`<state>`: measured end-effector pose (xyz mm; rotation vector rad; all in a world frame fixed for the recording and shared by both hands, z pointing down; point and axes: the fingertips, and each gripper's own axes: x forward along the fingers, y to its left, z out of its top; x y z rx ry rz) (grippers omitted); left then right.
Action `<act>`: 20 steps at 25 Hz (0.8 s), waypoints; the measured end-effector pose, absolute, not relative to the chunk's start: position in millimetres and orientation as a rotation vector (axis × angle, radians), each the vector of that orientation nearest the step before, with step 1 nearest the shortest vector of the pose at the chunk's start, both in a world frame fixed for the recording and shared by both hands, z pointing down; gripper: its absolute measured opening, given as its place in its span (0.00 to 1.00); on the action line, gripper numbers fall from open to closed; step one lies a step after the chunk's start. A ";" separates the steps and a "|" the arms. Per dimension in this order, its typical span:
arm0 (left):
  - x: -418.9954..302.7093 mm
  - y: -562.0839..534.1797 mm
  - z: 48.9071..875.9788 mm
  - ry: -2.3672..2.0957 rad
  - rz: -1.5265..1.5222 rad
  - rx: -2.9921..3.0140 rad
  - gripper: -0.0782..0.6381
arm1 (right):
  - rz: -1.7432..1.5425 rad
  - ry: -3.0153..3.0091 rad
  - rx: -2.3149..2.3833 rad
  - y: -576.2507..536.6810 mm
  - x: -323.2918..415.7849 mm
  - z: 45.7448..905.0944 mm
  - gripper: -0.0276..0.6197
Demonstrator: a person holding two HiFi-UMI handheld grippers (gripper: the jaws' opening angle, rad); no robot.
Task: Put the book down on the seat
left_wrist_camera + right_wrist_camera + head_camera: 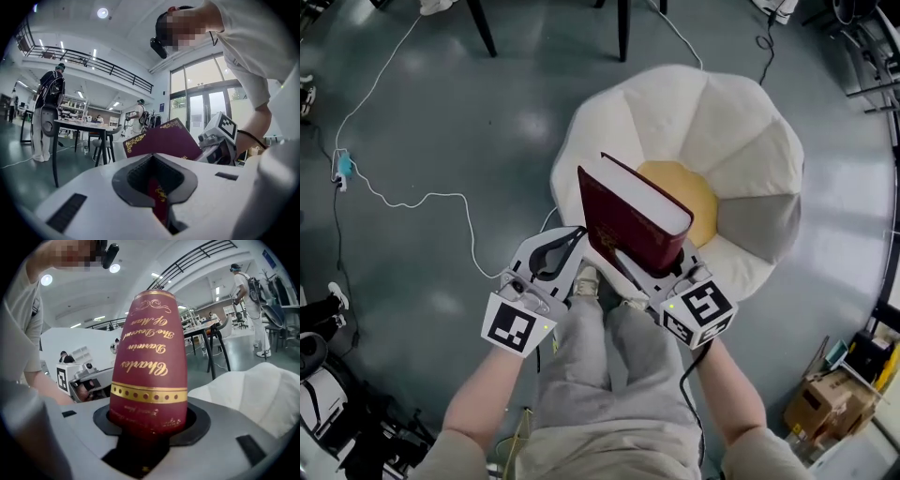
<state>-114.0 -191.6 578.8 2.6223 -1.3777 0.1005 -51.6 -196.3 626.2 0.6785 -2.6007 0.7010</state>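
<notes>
Holding the book (628,220) upright over the seat (750,141): left tongs (158,197) clamped on its cover, right tongs (146,425) on its spine. Best laid flat before both release.

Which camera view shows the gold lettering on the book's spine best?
The right gripper view: the book stands close, its spine lettering facing the camera. The head view shows only its cover and page edges; the left gripper view, the cover with gilt corners.
</notes>
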 end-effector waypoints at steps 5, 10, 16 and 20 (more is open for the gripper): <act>-115.9 -203.7 676.1 -1.344 0.119 2.619 0.12 | 0.708 -2.538 0.610 -199.0 -69.1 742.1 0.39; -120.9 -205.2 757.4 -1.364 0.101 2.566 0.12 | 0.802 -2.488 0.496 -189.0 -87.7 838.6 0.39; -125.6 -199.0 846.5 -1.367 0.152 2.520 0.12 | 0.816 -2.447 0.380 -182.3 -108.3 931.4 0.39; -124.9 -195.2 879.7 -1.380 0.128 2.467 0.12 | 0.895 -2.437 0.362 -180.7 -109.5 968.1 0.39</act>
